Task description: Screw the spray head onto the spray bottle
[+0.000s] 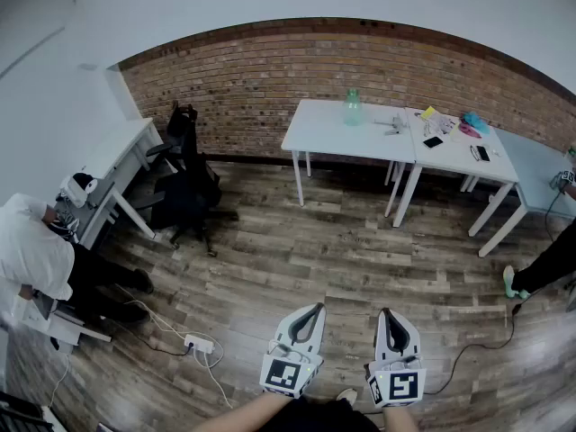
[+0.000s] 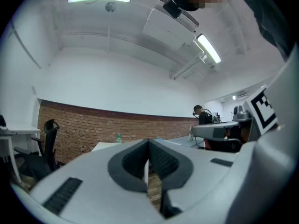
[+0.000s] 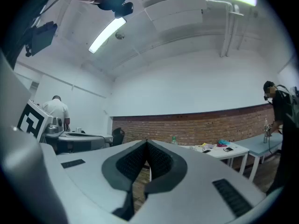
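A pale green spray bottle stands upright on the far white table by the brick wall. It shows small in the left gripper view and the right gripper view. A small grey object lies to the bottle's right; I cannot tell whether it is the spray head. Both grippers are held low over the wooden floor, far from the table. My left gripper is shut with nothing in it. My right gripper is also shut and holds nothing.
A second white table carries phones and colourful small items. A black office chair stands at the left beside a white desk. A person in a white shirt bends at the left. A power strip and cables lie on the floor.
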Available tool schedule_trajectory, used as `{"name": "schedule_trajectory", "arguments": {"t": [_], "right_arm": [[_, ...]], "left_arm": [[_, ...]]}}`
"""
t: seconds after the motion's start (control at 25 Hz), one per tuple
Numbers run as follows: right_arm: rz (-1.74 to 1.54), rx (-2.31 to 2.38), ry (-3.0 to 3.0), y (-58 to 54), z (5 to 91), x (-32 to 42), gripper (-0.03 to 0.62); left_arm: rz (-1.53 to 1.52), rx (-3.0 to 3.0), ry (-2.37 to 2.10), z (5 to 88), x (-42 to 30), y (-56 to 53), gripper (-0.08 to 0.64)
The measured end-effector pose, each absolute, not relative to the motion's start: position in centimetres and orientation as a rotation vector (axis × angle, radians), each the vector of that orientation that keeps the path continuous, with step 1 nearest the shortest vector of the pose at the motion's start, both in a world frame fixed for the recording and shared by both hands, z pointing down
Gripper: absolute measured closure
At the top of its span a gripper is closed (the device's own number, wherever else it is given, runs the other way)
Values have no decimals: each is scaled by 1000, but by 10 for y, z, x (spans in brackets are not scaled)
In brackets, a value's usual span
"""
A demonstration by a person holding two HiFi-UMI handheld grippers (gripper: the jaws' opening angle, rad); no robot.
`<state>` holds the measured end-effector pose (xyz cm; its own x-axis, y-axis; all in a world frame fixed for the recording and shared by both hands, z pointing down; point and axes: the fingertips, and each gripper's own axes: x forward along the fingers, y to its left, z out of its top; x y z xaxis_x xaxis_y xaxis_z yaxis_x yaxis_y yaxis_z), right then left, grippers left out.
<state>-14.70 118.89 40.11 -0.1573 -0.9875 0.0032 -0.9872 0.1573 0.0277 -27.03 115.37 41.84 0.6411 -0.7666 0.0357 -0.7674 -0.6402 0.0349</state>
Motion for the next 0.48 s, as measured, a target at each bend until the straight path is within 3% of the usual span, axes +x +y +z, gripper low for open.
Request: {"name": "schedule_trajectory", "arguments": {"t": [0.48], "right_arm": [[57,2046,-2390,1173,414,-119,586]], "left_arm": [[15,2895,-1318,410,-237,1141,561]]}}
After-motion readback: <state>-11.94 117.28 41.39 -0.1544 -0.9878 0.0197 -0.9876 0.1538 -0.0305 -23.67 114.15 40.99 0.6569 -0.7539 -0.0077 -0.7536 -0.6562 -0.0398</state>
